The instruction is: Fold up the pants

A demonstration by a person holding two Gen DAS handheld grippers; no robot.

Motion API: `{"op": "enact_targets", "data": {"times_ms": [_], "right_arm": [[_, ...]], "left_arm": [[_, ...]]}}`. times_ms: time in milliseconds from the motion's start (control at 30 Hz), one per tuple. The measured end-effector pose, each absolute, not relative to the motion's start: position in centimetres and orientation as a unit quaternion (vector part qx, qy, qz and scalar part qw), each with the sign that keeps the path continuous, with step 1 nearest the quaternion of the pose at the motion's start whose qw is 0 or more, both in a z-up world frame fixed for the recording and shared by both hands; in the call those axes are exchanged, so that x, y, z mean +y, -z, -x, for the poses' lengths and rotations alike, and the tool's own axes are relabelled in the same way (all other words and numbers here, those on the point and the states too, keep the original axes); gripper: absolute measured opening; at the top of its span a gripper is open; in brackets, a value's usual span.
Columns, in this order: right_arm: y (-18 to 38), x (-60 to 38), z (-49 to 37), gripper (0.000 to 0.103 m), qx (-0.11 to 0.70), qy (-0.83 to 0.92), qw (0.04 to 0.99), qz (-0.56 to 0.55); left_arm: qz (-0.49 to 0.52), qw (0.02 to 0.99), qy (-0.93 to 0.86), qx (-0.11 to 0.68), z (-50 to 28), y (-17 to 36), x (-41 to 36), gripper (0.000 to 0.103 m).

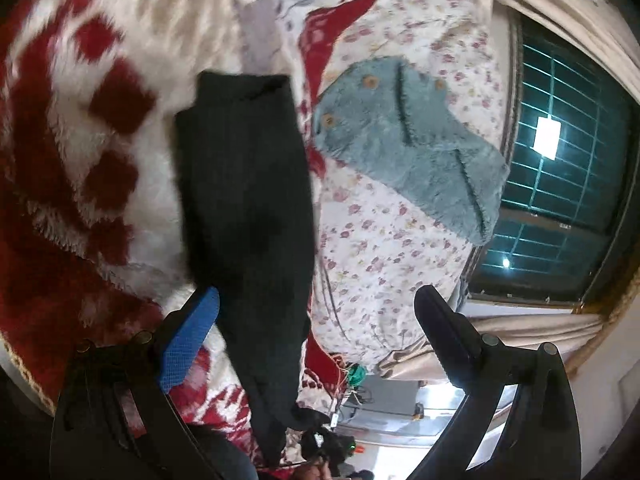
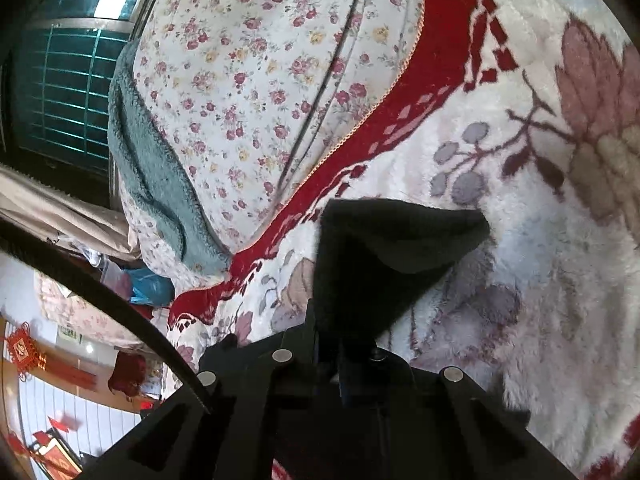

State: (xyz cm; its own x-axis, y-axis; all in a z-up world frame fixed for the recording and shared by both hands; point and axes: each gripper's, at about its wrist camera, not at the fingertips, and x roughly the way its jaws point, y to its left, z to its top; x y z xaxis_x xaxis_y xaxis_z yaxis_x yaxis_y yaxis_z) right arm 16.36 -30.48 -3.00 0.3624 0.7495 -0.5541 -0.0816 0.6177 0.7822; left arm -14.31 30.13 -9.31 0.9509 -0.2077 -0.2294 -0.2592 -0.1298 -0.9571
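Two views show the same garment. In the left wrist view, the black, soft knit pants (image 1: 248,200) hang as a long limp strip in front of the camera, above the fluffy red-and-white patterned blanket (image 1: 80,128) spread on the bed. The left tongs (image 1: 316,300) stand wide apart: the blue-padded finger (image 1: 188,340) lies just beside the left edge of the hanging cloth, the bare black finger (image 1: 444,336) well to the right, and neither pad presses on the fabric. To the right lies a teal fleece garment with wooden buttons (image 1: 400,148) on a floral quilt (image 1: 380,260), with a dark gridded window (image 1: 560,160) beyond.

In the right wrist view, the right tongs (image 2: 340,344) are closed narrow on an edge of the pants (image 2: 384,248), which rise from the fingertips into a folded dark flap over the blanket (image 2: 540,240). The floral quilt (image 2: 260,80) and the teal fleece (image 2: 156,184) sit at the far left.

Judging by the droop, the pants are light, soft and wholly without stiffness, so they will sag and swing from any single pinch. The weave looks grippy rather than slippery, and nothing is fragile. The free hanging end or a hem corner near the blue pad seems the sensible place for the left tongs to take hold, so that the cloth can be stretched between two points and laid flat on the bed.
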Motion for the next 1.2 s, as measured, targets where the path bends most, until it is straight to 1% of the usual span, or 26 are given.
{"op": "enact_targets", "data": {"times_ms": [200,467,667,900,1033,1133,1200], "right_arm": [[3.9,-31.0,-16.5,0.006,0.503,-0.283,0.743,-0.340],[3.9,-30.7,-16.4,0.006,0.509,-0.284,0.745,-0.324],[3.8,-30.6,-16.4,0.006,0.509,-0.282,0.746,-0.322],[3.5,-30.6,-16.2,0.006,0.502,-0.284,0.749,-0.325],[3.3,-30.9,-15.9,0.006,0.497,-0.282,0.751,-0.330],[3.4,-30.9,-16.0,0.006,0.500,-0.281,0.748,-0.333],[3.5,-30.9,-16.0,0.006,0.502,-0.281,0.748,-0.332]], "left_arm": [[0.755,0.644,0.019,0.122,14.3,8.8,30.0,0.098],[0.756,0.643,0.044,0.110,13.3,7.7,30.5,0.098],[0.759,0.637,0.027,0.132,11.1,8.3,31.8,0.098],[0.737,0.655,0.078,0.149,6.9,6.0,33.2,0.098],[0.734,0.656,0.068,0.162,6.6,6.6,33.5,0.098],[0.725,0.659,0.036,0.196,6.8,7.3,33.7,0.098],[0.695,0.678,0.006,0.240,6.9,6.8,33.5,0.098]]}}
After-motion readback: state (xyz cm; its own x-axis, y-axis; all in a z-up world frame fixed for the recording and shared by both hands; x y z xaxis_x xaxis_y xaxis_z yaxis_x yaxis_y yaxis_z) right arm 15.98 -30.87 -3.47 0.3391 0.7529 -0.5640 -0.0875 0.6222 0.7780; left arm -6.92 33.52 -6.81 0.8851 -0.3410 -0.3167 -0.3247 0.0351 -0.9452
